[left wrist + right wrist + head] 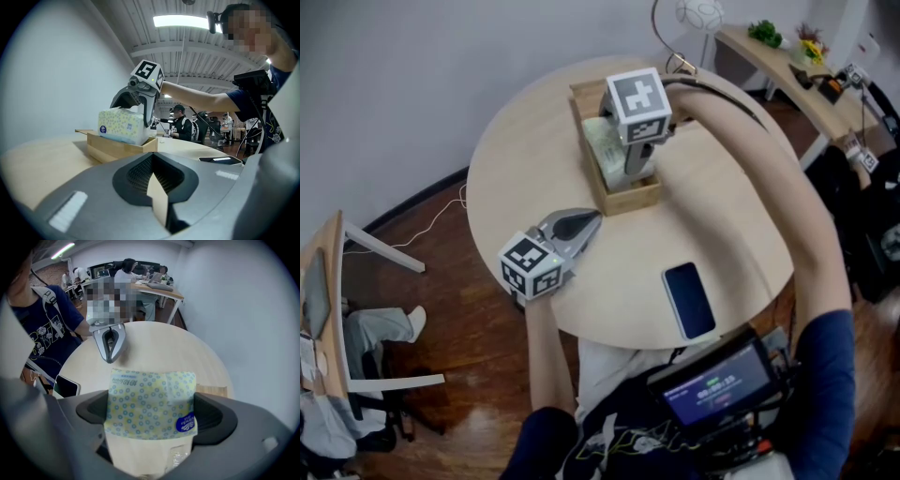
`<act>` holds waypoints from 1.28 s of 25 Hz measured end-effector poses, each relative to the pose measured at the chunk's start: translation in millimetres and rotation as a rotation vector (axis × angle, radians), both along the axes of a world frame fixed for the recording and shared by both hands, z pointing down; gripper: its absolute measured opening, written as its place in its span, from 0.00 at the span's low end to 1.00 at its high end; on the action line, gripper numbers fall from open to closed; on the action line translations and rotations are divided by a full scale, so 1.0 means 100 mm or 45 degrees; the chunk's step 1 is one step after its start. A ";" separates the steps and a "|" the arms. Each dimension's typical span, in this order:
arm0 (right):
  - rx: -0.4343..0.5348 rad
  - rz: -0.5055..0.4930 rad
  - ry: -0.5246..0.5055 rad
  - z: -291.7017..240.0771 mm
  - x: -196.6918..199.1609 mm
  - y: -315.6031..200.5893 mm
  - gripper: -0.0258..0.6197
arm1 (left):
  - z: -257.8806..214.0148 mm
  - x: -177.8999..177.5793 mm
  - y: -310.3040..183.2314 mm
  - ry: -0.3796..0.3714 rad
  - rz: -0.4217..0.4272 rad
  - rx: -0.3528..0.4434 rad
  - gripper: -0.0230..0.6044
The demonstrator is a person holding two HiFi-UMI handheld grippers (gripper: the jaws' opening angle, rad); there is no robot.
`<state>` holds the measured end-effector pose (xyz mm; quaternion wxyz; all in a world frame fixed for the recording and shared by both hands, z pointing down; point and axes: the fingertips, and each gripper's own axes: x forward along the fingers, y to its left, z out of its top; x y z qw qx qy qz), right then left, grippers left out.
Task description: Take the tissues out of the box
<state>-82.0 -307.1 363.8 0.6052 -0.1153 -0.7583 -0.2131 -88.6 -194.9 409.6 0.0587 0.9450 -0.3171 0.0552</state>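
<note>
A tissue pack (602,141), pale yellow with blue dots, stands in an open wooden box (628,199) at the far side of a round wooden table (525,169). My right gripper (630,157) reaches down into the box and is shut on the tissue pack (150,404), which fills the space between its jaws. From the left gripper view the tissue pack (119,124) leans slightly in the box (117,150), with the right gripper (136,101) on its top. My left gripper (584,224) rests on the table nearer me, shut and holding nothing, pointing at the box.
A dark phone (688,299) lies flat on the table at the near right. A screen device (717,384) hangs at the person's chest. A desk edge and chair (328,328) stand on the floor at left, a shelf (787,56) at back right.
</note>
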 end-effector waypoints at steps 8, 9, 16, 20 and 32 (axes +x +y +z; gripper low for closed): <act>-0.029 -0.008 -0.081 -0.19 -0.08 0.10 0.88 | -0.02 0.01 0.01 -0.007 0.002 0.005 0.04; -0.026 -0.014 -0.084 -0.20 -0.08 0.11 0.88 | -0.02 0.01 0.01 -0.007 0.002 0.006 0.04; -0.027 -0.023 -0.104 -0.22 -0.05 0.16 0.88 | -0.01 0.02 -0.02 0.003 0.001 0.003 0.04; -0.024 -0.011 -0.103 -0.26 0.07 0.16 0.88 | 0.02 0.00 -0.01 -0.001 -0.006 -0.003 0.04; -0.047 0.195 -0.105 -0.32 0.81 -0.07 0.88 | -0.02 0.02 -0.02 -0.006 0.010 0.014 0.04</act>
